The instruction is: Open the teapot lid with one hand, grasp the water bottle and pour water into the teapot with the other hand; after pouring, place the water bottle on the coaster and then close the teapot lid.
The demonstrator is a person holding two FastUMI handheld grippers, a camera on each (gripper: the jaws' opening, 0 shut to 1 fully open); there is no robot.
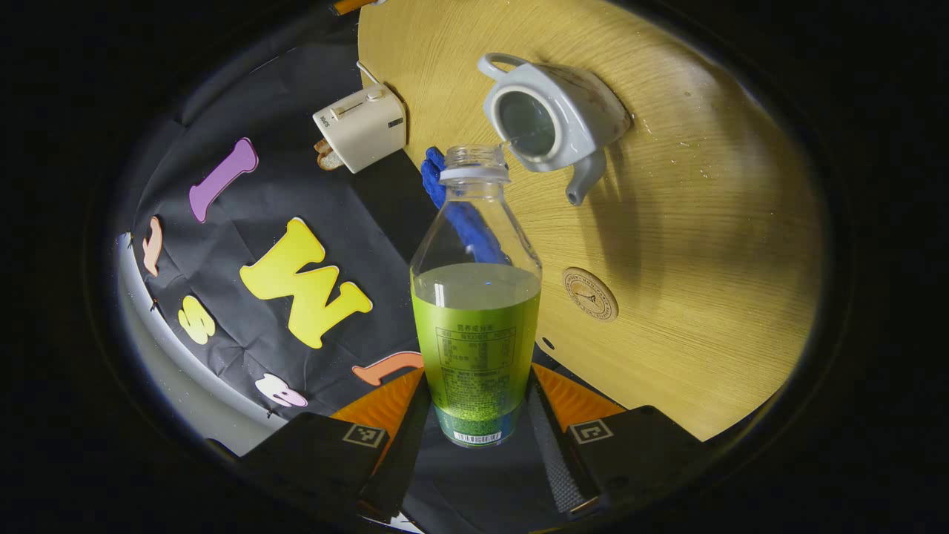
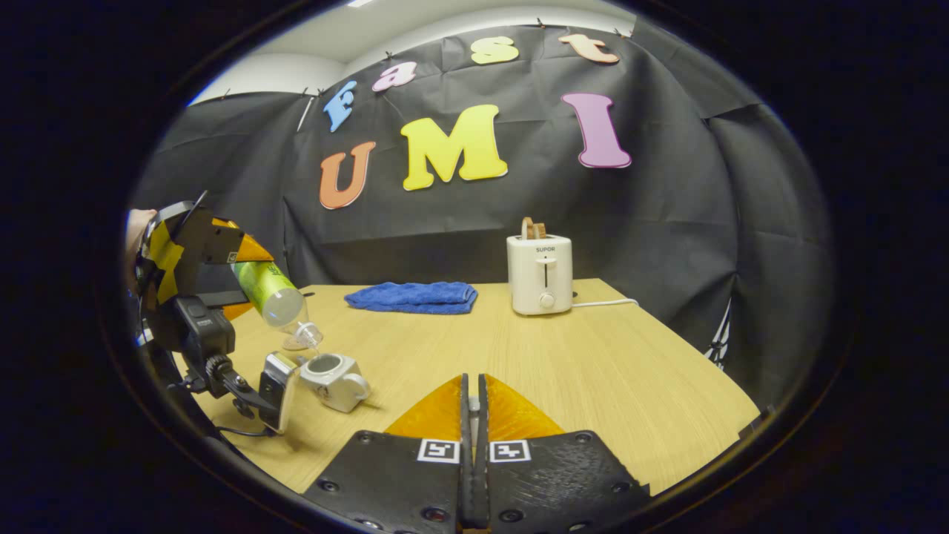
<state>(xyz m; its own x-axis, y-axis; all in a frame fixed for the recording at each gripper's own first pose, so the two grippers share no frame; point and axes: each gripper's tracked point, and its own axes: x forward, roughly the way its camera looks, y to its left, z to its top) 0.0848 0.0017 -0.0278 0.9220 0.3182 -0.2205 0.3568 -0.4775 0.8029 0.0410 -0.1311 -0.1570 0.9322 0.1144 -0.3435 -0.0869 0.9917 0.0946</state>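
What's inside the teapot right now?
The teapot has its lid off. Through the round opening the inside looks dim and greyish, and a thin stream runs in from the tilted water bottle held in the left tongs. How full the pot is cannot be seen.

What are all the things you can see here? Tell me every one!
water bottle: 1, clear with a green label, cap off, tilted over the teapot, held in the left hand-held gripper
teapot: 1, white, lid off, on the table near its left edge as the right gripper view shows it
coaster: 1, round, tan, on the table near the teapot
toaster: 1, cream, at the back of the table, something brown in its slot
cloth: 1, blue, folded, left of the toaster
table: 1, light wood
left hand-held gripper: 1, shut on the bottle
right hand-held gripper: 1, fingers closed together; whether it holds anything is unclear
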